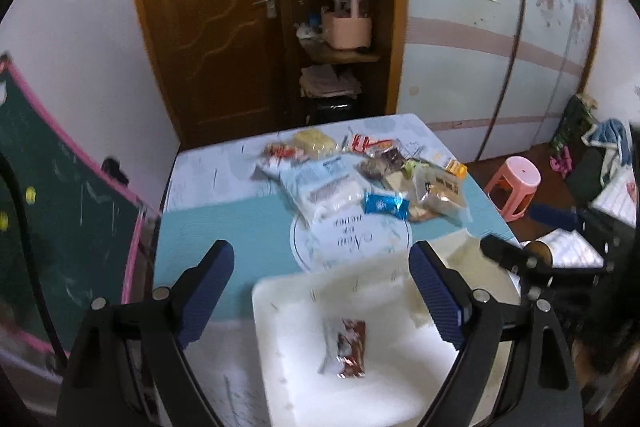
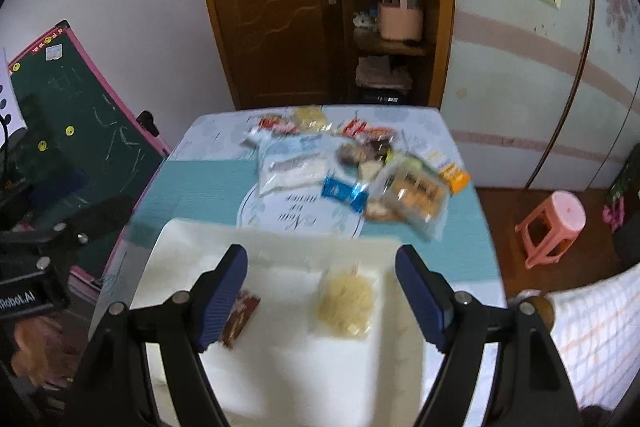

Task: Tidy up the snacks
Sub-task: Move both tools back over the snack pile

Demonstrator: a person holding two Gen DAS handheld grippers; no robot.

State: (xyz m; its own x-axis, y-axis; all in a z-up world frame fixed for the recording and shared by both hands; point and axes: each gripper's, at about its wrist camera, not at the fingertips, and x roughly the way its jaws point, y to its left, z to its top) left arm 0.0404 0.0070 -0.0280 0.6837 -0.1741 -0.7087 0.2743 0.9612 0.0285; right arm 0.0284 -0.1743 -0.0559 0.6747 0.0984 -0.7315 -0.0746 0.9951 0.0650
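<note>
A white tray [image 1: 304, 379] lies at the near edge of the blue table [image 1: 224, 239]. A brown snack packet [image 1: 346, 347] lies in it, below my open left gripper [image 1: 320, 291]. In the right wrist view the tray [image 2: 288, 355] holds that brown packet [image 2: 240, 319] and a clear bag of pale yellow snacks [image 2: 348, 303]. My right gripper [image 2: 320, 287] is open and empty above the tray. A pile of several snack packets [image 1: 360, 179] lies at the far side of the table, seen also in the right wrist view [image 2: 352, 167].
A green chalkboard [image 1: 60, 211] leans left of the table. A pink stool [image 1: 514, 183] stands on the floor at right. A wooden door and shelf [image 1: 340, 39] are behind the table. The other gripper [image 1: 520, 259] shows at the right of the left wrist view.
</note>
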